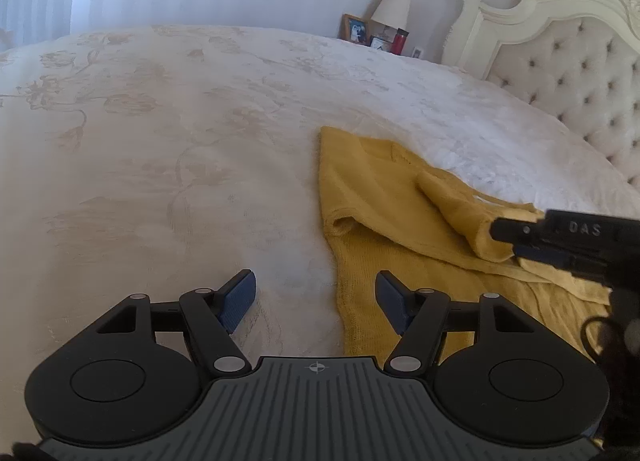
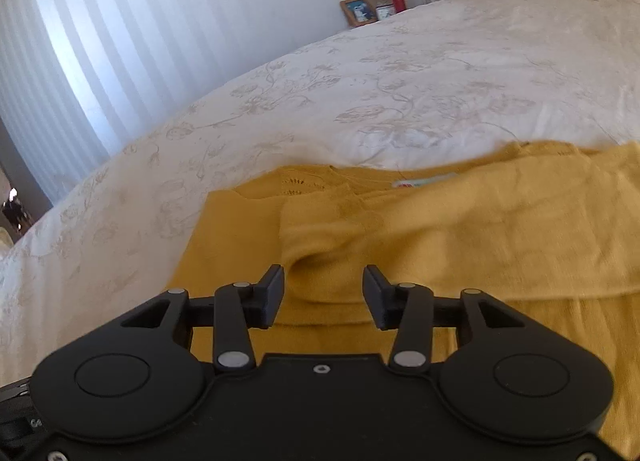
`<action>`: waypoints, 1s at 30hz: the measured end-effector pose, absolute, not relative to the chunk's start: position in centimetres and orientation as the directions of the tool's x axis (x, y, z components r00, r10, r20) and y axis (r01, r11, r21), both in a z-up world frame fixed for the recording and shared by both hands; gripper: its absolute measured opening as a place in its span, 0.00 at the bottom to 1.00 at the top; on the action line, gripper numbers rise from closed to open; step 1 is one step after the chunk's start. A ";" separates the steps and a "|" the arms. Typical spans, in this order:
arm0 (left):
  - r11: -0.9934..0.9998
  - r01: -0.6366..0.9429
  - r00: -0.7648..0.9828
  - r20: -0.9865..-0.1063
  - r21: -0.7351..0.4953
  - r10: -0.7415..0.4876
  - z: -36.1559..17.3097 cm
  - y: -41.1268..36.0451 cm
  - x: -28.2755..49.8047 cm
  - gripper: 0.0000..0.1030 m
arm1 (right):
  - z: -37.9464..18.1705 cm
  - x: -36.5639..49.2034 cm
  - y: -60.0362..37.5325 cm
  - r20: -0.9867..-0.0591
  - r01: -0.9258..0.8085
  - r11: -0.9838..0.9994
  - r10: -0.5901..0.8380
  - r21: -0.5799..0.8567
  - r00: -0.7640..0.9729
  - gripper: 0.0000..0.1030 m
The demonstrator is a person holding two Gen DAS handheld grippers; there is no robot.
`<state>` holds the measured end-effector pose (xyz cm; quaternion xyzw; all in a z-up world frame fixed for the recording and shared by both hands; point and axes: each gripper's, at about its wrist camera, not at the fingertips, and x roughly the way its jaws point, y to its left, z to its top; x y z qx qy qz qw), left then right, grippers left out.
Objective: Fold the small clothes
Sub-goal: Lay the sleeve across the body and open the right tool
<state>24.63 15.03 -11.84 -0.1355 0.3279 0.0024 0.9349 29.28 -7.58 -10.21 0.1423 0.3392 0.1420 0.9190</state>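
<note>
Two grippers noted, both with fingers spread and empty. Left gripper [image 1: 316, 297] hovers over the bedspread [image 1: 160, 141], straddling the near left edge of the yellow knit sweater [image 1: 380, 201]. Right gripper [image 2: 323, 297] hangs just above a folded-over sleeve [image 2: 400, 233]. Sweater lies flat on the bed, near the tufted headboard [image 1: 580, 73].

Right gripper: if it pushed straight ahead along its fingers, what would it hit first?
Most likely the folded-over sleeve of the yellow sweater, bunched right between the open right gripper; depth is hard to judge.
</note>
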 end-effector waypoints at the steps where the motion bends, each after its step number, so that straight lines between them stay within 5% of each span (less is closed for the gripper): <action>1: 0.964 -0.090 0.786 -0.613 -0.250 -0.086 -11.8 14.9 24.6 0.63 | -10.3 28.3 -8.0 -0.577 -0.139 0.925 0.333 0.353 0.746 0.52; 11: 0.988 0.000 0.795 -0.599 -0.155 -0.094 -10.3 11.6 24.9 0.63 | -8.5 24.2 -10.5 -0.503 -0.009 0.964 0.147 0.267 0.852 0.58; 16: 0.996 0.071 0.805 -0.586 -0.058 -0.092 -9.0 8.0 26.7 0.64 | -9.8 24.5 -11.0 -0.578 0.068 0.969 0.083 0.236 0.812 0.61; 30: 0.983 0.170 0.782 -0.617 0.073 -0.089 -9.8 0.6 33.5 0.63 | -10.3 24.0 -15.3 -0.560 0.181 0.920 0.050 0.349 0.827 0.63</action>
